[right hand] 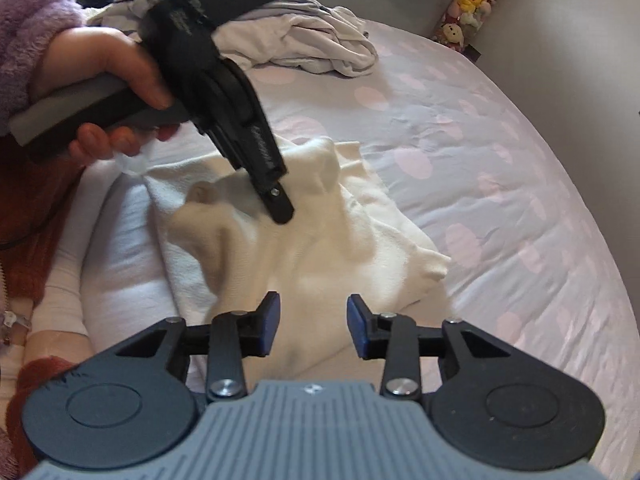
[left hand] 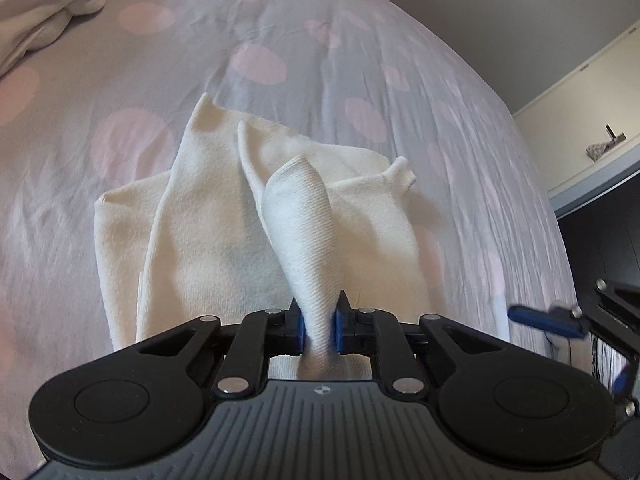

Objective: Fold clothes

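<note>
Cream knitted garment (left hand: 208, 216), partly folded, lies on a lilac bedsheet with pink dots (left hand: 320, 40). One raised fold of it is pinched between the blue pads of the left gripper (left hand: 319, 330), jaws pressed onto the cloth. Right gripper (right hand: 313, 330) hovers above the garment's near edge, jaws spread, nothing between them. A hand (right hand: 116, 68) in a fluffy purple sleeve (right hand: 28, 20) holds the left gripper's handle. Pile of white and grey clothes (right hand: 304, 44) behind.

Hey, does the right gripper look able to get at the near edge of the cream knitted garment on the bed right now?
Probably yes. The right gripper is open and empty, with the cream knitted garment directly beneath and ahead of its fingers. The left gripper, shut on a raised fold, sits farther back and off that path.
</note>
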